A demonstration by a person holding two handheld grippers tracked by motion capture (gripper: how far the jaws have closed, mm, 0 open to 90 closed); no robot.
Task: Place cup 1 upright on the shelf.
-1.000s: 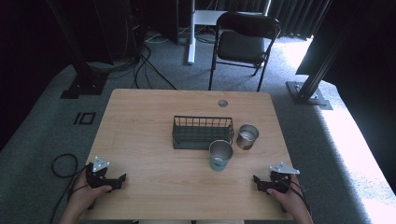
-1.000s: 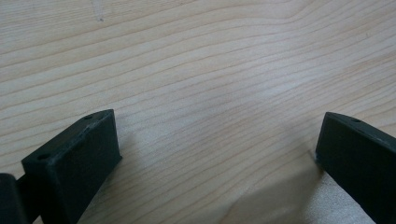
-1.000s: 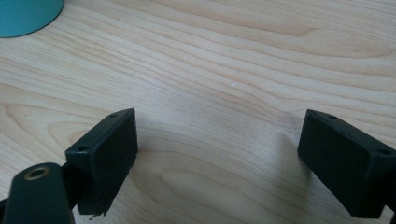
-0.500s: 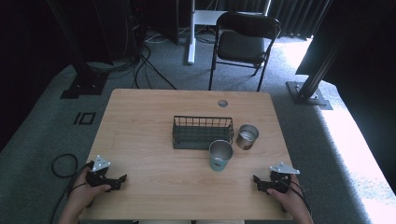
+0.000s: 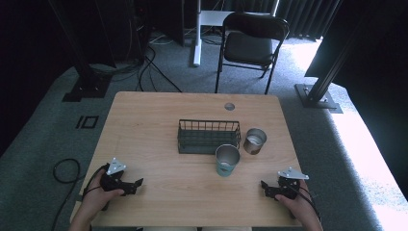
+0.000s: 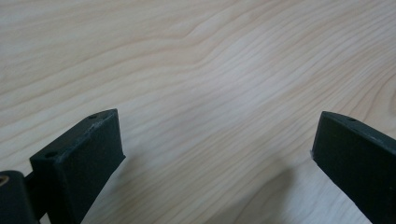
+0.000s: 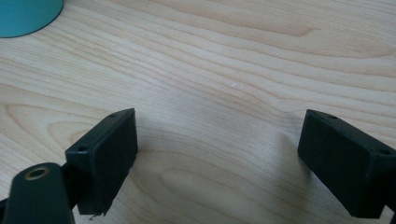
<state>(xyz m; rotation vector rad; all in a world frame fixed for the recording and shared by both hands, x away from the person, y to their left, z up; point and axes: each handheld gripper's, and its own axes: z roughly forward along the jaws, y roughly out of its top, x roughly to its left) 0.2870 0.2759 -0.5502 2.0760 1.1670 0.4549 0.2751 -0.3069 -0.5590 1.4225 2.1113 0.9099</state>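
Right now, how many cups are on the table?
2: a teal cup in front of the wire basket, and a steel cup at the basket's right end.

The teal cup with a metal rim (image 5: 227, 160) stands upright on the pale wooden bench (image 5: 159, 125), well ahead of the right tongs (image 5: 264, 186) and somewhat to their left, and far across from the left tongs (image 5: 139, 184). Its mouth faces up and its body narrows slightly toward the base. In the right gripper view only a curved piece of its teal base (image 7: 25, 16) shows, ahead of the left jaw and apart from it. The shiny silver metal cup (image 5: 254, 140) stands upright too, farther from the right tongs, just beyond the teal cup and to its right; I cannot tell whether the two touch
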